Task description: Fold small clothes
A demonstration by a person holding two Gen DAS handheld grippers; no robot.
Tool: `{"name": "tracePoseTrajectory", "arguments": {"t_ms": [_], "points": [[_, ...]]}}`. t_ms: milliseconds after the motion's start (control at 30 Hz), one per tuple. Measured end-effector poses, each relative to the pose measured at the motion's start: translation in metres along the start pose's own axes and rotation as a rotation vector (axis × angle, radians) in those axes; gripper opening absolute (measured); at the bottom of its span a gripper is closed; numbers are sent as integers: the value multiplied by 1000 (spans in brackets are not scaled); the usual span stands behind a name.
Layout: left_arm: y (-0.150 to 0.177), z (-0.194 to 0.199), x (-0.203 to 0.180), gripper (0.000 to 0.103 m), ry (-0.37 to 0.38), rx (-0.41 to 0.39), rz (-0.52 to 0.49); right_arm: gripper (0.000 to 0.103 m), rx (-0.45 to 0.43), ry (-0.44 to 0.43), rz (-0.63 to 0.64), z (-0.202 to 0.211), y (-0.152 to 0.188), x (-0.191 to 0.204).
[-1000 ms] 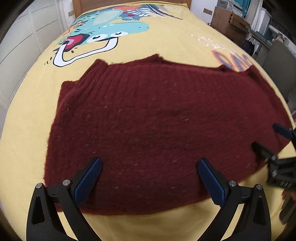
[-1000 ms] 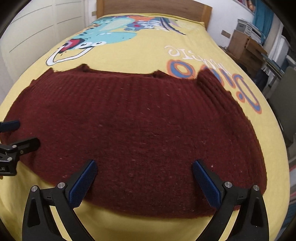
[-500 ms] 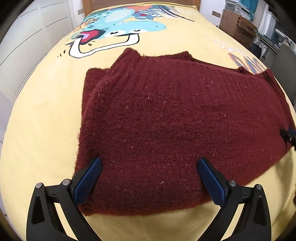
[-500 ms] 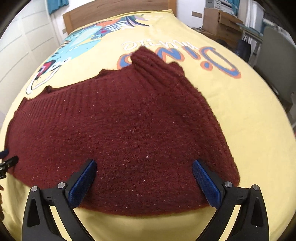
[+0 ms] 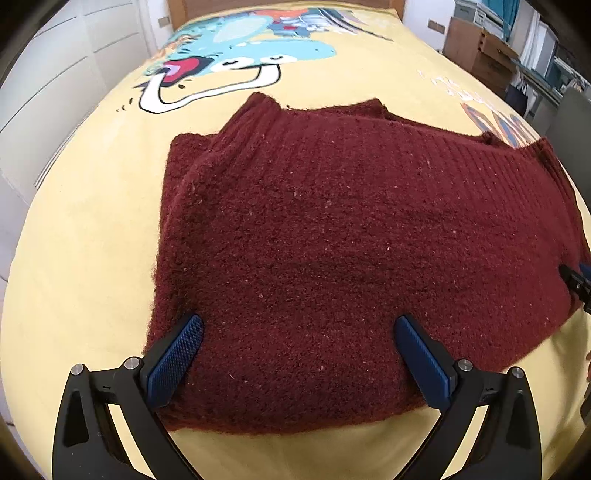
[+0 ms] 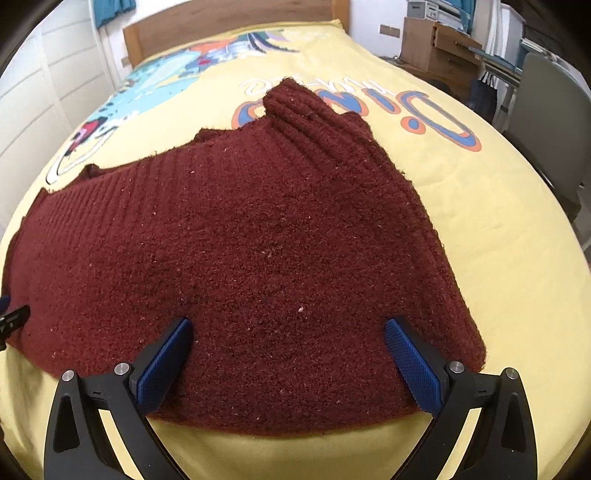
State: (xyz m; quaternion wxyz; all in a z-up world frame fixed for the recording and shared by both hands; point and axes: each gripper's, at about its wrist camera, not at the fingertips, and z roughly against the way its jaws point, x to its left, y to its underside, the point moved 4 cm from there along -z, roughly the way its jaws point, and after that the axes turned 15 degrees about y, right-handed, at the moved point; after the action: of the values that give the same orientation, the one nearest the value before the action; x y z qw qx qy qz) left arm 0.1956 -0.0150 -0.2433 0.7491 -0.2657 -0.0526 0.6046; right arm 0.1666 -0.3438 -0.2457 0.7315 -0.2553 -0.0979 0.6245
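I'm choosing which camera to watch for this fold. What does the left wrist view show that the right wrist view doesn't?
Only the left wrist view shows the sweater's left edge, doubled in layers, and the whole cartoon dinosaur print.

Only the right wrist view shows the sweater's right edge, the ribbed part at the far end, the wooden headboard and a grey chair.

Both show the dark red sweater flat on the yellow bedspread, with the open left gripper and open right gripper over its near hem.

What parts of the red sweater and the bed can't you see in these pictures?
- Sweater underside and folded-under layers: both views, hidden by its top layer.
- Blanket under the sweater: covered by it.
- Right claw: left view, cut off by the edge.
- Left claw: right view, cut off too.
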Motion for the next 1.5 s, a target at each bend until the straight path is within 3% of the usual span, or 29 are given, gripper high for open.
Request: {"name": "tracePoseTrajectory", "arguments": {"t_ms": [200, 300, 400, 700, 933, 967, 1033, 1067, 1100, 1133, 1167, 1333, 1500], "points": [[-18, 28, 0, 102, 116, 91, 29, 103, 52, -25, 60, 35, -10, 2], [-30, 55, 10, 102, 100, 57, -7, 103, 44, -42, 73, 55, -3, 0], [-34, 65, 28, 102, 144, 54, 39, 103, 36, -53, 55, 65, 6, -5], [-19, 20, 80, 102, 243, 133, 308, 103, 83, -12, 32, 55, 34, -20], [-12, 2, 75, 100, 296, 127, 319, 103, 117, 4, 27, 43, 43, -25], [-12, 0, 68, 97, 301, 145, 286, 103, 119, 2, 25, 41, 42, -25], [-13, 0, 60, 74, 310, 155, 252, 103, 121, 2, 24, 39, 41, -27], [-15, 0, 58, 71, 307, 161, 250, 103, 119, 6, 22, 38, 40, -28], [-16, 1, 55, 60, 308, 171, 249, 103, 117, 6, 17, 38, 39, -31], [-16, 3, 52, 42, 330, 176, 250, 103, 116, 5, 13, 38, 38, -32], [-18, 6, 48, 36, 361, 181, 254, 103, 114, 3, 7, 39, 37, -34], [-30, 22, 26, 31, 289, 188, 178, 103, 89, 21, -1, 45, 33, -46], [-53, 60, 3, 31, 313, 144, 149, 103, 67, 19, -19, 53, 27, -62]]}}
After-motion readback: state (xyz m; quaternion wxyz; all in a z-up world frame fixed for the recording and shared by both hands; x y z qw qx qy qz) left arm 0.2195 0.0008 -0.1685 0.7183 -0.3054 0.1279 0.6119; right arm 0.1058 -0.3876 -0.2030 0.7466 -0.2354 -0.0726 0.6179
